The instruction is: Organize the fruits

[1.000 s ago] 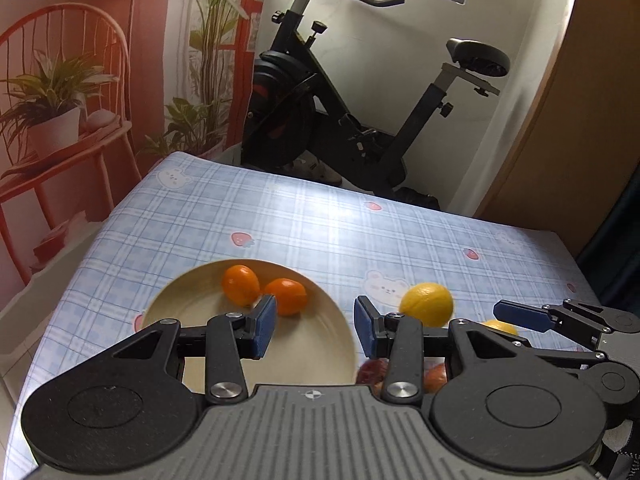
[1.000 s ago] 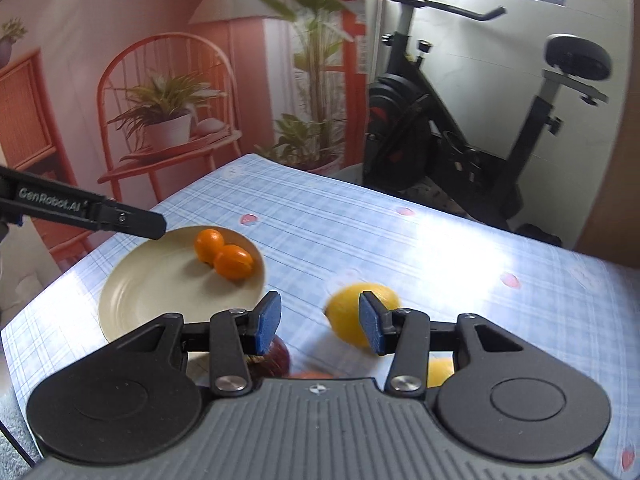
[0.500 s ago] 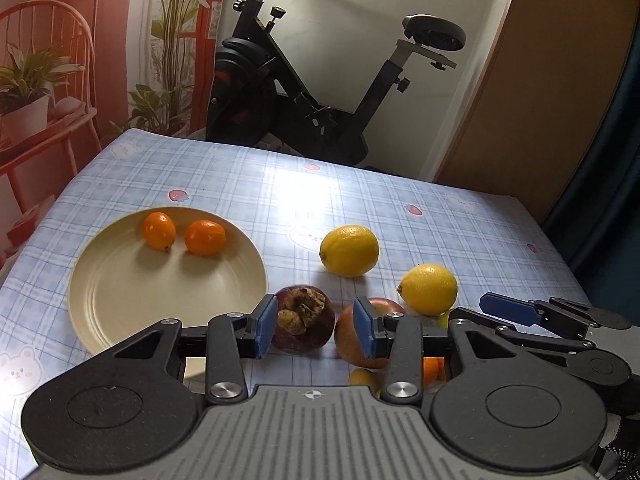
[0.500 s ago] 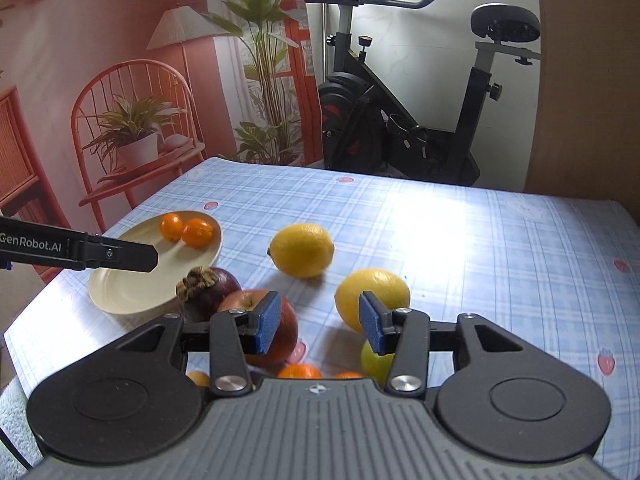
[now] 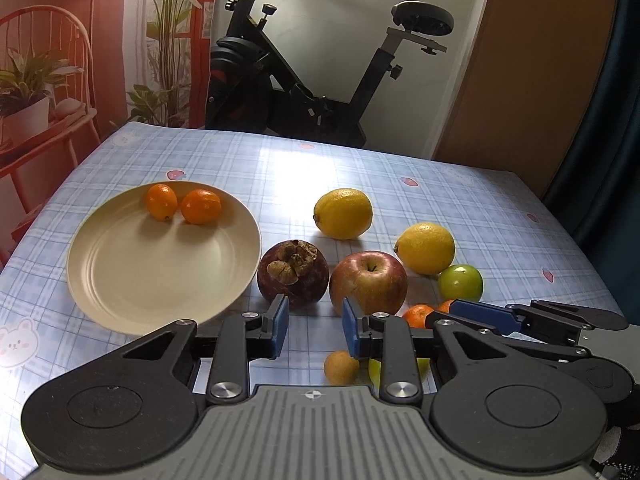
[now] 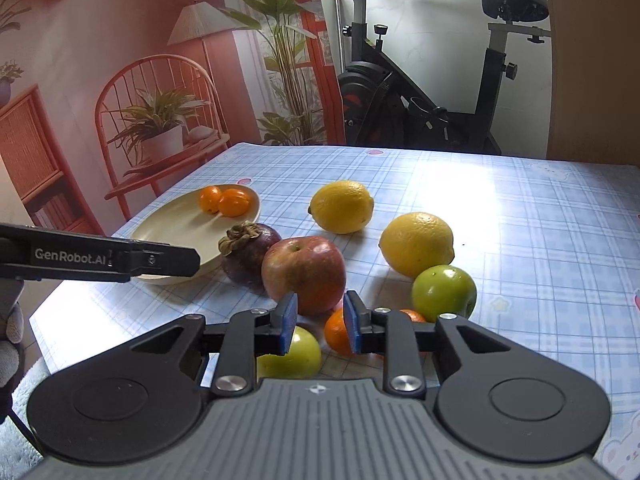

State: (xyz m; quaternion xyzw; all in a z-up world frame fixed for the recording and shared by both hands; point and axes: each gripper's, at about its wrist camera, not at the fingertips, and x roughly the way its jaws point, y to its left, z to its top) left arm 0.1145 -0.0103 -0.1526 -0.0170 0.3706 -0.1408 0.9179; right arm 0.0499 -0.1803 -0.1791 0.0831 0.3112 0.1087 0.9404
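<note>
Your left gripper (image 5: 312, 330) has just narrowed its jaws; a small gap remains, nothing between the pads. Your right gripper (image 6: 318, 322) has closed its jaws down as far as they go, gripping nothing; a small orange (image 6: 336, 334) sits just behind them. Two kumquats (image 5: 182, 204) lie on the plate's (image 5: 120, 292) far side. Mangosteen (image 5: 294, 274), apple (image 5: 368, 282) and two lemons (image 5: 344, 214) rest on the table (image 5: 240, 160) right of it. Versus earlier frames, both views now take in the whole fruit cluster.

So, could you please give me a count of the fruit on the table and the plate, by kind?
Small oranges: 4
Lemons: 2
Green apples: 2
Red apple: 1
Mangosteen: 1
Small tan fruit: 1
Total: 11
</note>
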